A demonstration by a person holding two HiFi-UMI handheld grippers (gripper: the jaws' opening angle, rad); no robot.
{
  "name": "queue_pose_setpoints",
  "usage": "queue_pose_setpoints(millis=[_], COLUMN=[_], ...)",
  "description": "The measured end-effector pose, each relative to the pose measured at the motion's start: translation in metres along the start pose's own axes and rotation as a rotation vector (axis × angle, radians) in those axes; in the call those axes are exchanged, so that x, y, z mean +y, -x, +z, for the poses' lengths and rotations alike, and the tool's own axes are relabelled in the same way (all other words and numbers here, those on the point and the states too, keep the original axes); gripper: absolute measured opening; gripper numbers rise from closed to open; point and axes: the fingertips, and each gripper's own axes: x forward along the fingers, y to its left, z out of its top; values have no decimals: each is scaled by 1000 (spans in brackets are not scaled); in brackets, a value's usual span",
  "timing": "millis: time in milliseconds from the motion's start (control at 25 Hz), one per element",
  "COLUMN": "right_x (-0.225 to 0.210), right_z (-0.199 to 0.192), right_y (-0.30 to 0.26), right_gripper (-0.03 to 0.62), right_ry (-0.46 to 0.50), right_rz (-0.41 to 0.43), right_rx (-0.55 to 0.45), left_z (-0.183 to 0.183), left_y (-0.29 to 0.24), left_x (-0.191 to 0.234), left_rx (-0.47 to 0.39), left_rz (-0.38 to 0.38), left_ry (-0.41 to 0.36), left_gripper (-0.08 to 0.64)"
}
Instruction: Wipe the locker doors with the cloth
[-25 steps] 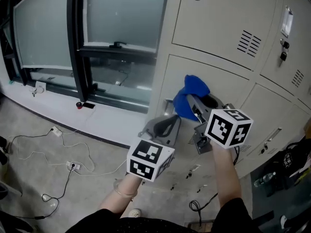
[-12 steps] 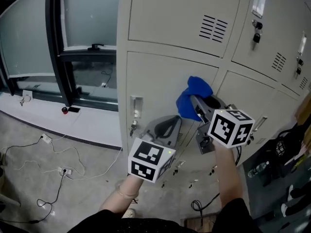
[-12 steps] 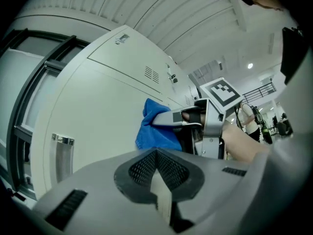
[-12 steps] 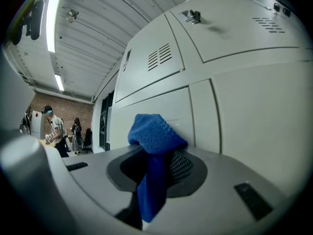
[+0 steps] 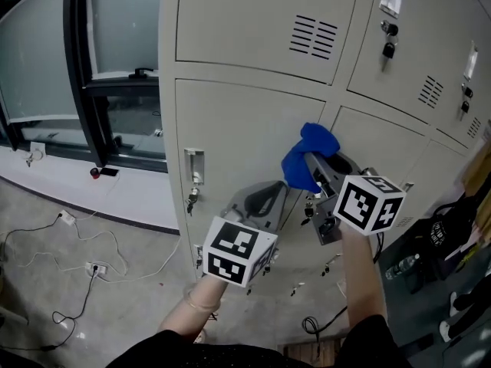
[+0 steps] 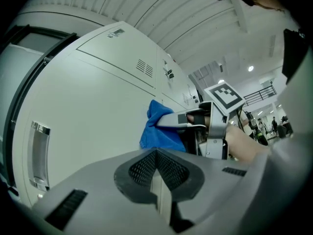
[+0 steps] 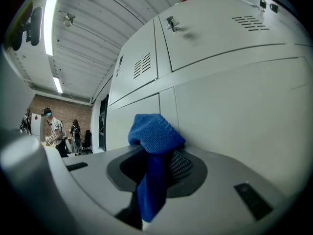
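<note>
I see my right gripper (image 5: 313, 167) in the centre right of the head view, its jaws pinched on the blue cloth (image 5: 316, 138). In the right gripper view the cloth (image 7: 154, 136) bunches above the closed jaws and a strip of it hangs down between them. The cloth sits against the pale locker door (image 5: 230, 136) in the middle of the frame, close to the seam with the neighbouring door (image 5: 383, 144) on the right. I cannot tell whether it actually presses on the metal.

My left gripper (image 5: 265, 192) is lower and to the left of the right one, in the lower centre of the head view, pointing at the same door. The left gripper view shows its jaws pressed together with nothing between them (image 6: 156, 153). That view also catches the cloth (image 6: 159, 131) and the right gripper's jaws in the centre right of the frame.

A metal handle (image 5: 193, 165) with a key below it sits on the left edge of the door. Above it, another locker door (image 5: 238, 21) with vent slots (image 5: 311, 35) fills the top of the frame. A dark-framed window (image 5: 115, 29) stands in the upper left. Cables (image 5: 84, 267) lie on the floor in the lower left.
</note>
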Motion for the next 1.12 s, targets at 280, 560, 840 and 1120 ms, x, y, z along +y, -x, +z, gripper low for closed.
queue_pose_setpoints(millis=[280,560,840,1120], right_x=[1,60,126,159], right_z=[0,-7,-45,-77], right_y=[0,-22,-67,-98], right_gripper=[84,84,84,84], right_ry=[0,28,0,-31], right_rz=[-21,80,195,208], right_rx=[-6,-3,64,118], left_z=[0,-1,-8,-19], left_y=[7,34,89,130], left_x=[11,44,97,141], left_rx=[-1,3,26,52], left_rz=[28,96,209,273], left_ry=[-3,0,-3,12], left_gripper=[6,6,6,6])
